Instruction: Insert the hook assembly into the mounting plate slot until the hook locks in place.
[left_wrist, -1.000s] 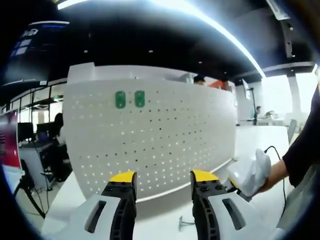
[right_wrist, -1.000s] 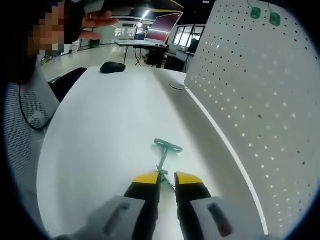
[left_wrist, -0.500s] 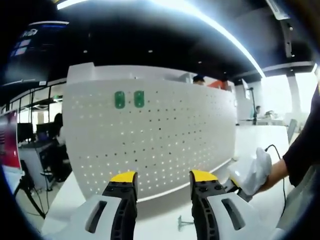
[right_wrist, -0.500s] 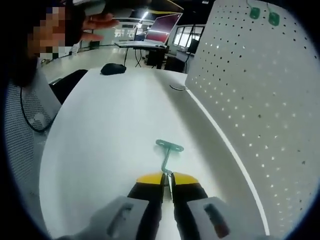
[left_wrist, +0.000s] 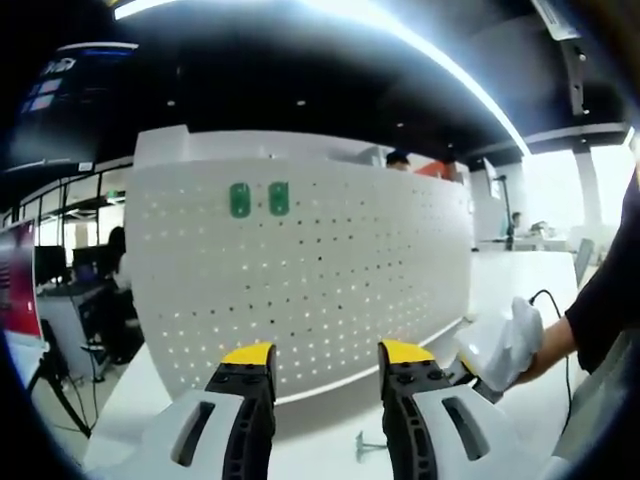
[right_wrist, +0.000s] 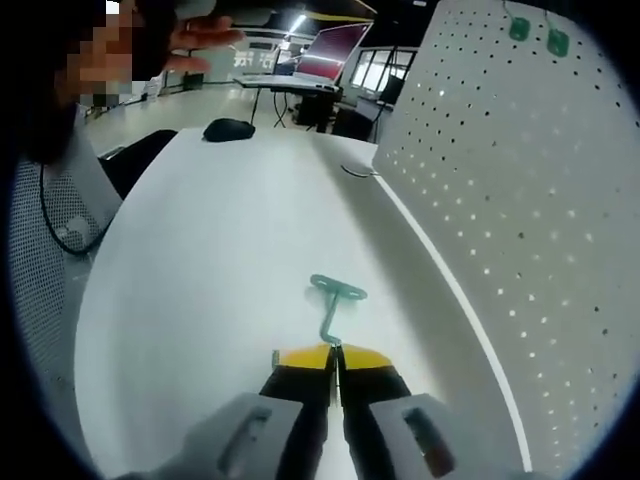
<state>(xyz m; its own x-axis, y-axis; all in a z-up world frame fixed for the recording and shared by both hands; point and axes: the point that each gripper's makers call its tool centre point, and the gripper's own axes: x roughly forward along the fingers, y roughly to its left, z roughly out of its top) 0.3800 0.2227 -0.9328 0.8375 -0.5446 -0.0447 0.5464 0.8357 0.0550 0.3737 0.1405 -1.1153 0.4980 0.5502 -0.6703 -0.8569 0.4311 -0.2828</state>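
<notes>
Both grippers differed: the right gripper (right_wrist: 335, 352) clenched the hook (right_wrist: 334, 303) on the table (right_wrist: 200, 260); the left gripper (left_wrist: 325, 352) gaped before the pegboard (left_wrist: 320, 270).

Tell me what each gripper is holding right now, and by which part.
The right gripper is shut on the green hook, pinching the lower end of its stem, with the flat plate end pointing away. The left gripper is open and holds nothing.

A black computer mouse (right_wrist: 229, 129) lies on the white table (right_wrist: 200, 260) (far end), near a laptop (right_wrist: 322, 58).
</notes>
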